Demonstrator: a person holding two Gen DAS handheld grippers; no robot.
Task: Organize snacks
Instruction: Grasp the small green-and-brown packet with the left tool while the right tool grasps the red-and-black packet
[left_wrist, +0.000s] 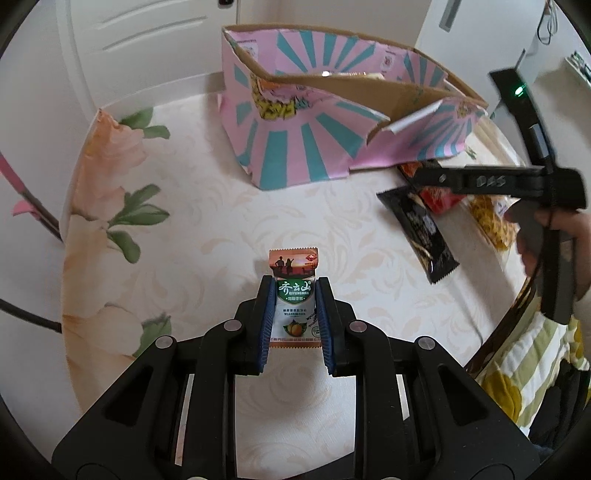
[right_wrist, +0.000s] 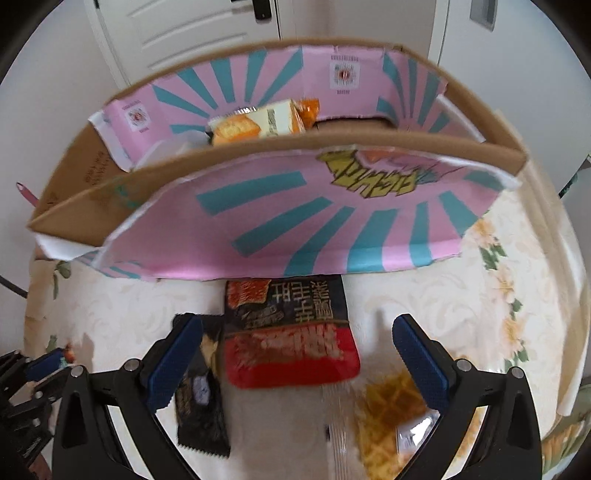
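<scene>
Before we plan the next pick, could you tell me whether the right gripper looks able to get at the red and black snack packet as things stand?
Probably yes. The right gripper is open and empty, and the red and black snack packet lies flat between its fingers with nothing on top; the pink box stands just behind.

Home — panelled door (right_wrist: 192, 26), floral tablecloth (left_wrist: 110, 229)

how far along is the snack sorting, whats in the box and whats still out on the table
Early on. Done: at least one yellow-orange packet already lies inside the pink box. In hand: the left gripper is shut on a small orange-and-green packet. The right gripper is open above the loose pile. Left on the table: a black-and-red bag, a narrow black packet and a clear bag of yellow snacks.
</scene>
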